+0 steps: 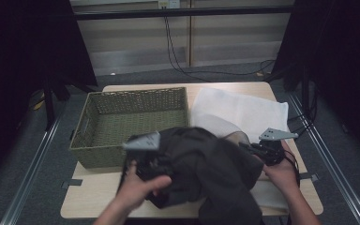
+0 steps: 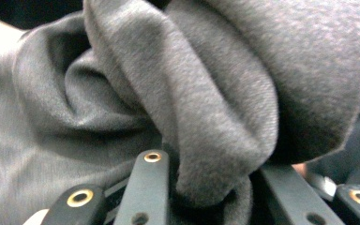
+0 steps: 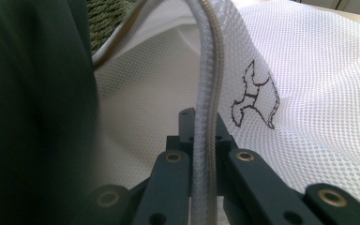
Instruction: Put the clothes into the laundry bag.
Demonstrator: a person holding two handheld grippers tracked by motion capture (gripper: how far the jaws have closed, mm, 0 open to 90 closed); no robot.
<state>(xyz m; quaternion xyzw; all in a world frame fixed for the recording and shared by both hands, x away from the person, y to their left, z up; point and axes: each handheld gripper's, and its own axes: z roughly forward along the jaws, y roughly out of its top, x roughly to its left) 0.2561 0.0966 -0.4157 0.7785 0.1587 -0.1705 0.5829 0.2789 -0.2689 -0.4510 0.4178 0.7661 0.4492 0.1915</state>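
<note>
One crumpled dark grey garment (image 1: 206, 168)

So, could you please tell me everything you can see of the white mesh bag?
The white mesh bag is fine netted fabric, lying mostly flat on the right half of the table beside the basket. A zipper-edged rim runs along its opening, and a small dark outlined mark sits on the mesh. The right gripper is shut on that rim, lifting it. The dark grey garment overlaps the bag's near side.
</note>
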